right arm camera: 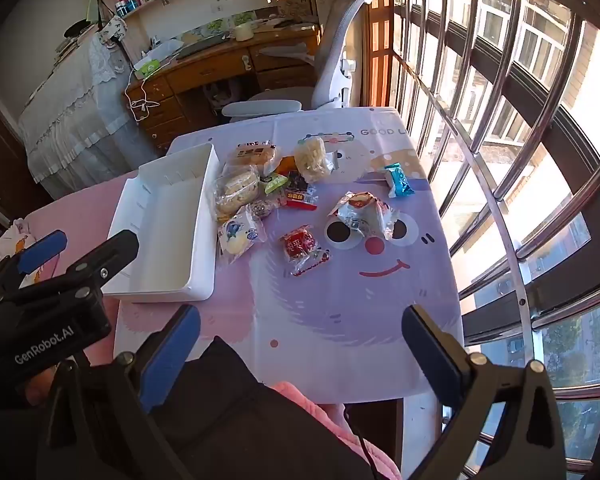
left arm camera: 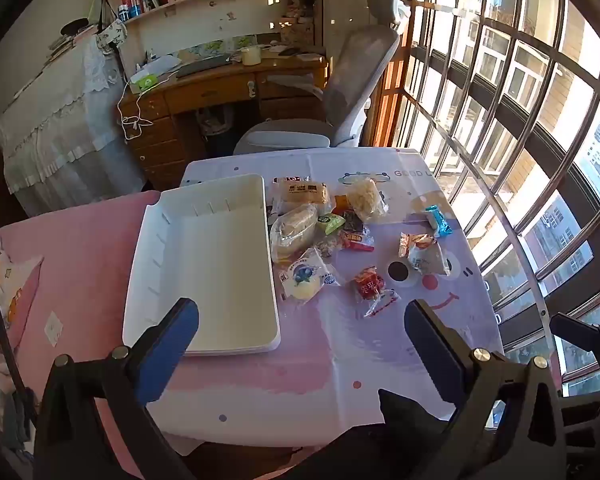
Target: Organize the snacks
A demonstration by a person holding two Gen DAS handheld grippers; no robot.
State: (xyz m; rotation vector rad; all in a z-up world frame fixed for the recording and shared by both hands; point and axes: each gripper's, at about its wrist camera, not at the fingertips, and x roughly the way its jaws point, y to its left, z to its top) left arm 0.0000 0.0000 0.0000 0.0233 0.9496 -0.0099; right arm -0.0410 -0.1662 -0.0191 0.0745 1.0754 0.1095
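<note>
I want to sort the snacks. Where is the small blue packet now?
In both wrist views the blue packet lies alone on the tablecloth, nearest the window side, right of the snack pile and beyond the crumpled white wrapper.

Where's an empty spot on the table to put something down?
The white plastic tray is empty. Bare cloth lies below the red candy packet, toward the near edge. Crowded: the snack pile beside the tray's right wall.

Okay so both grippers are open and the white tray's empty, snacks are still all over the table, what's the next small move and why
Probably bring the left gripper down onto the blueberry bread packet. It lies right against the empty white tray and nearest that gripper, so the carry would be short. The right gripper is open too and holds nothing, but sits farther from the tray.
</note>
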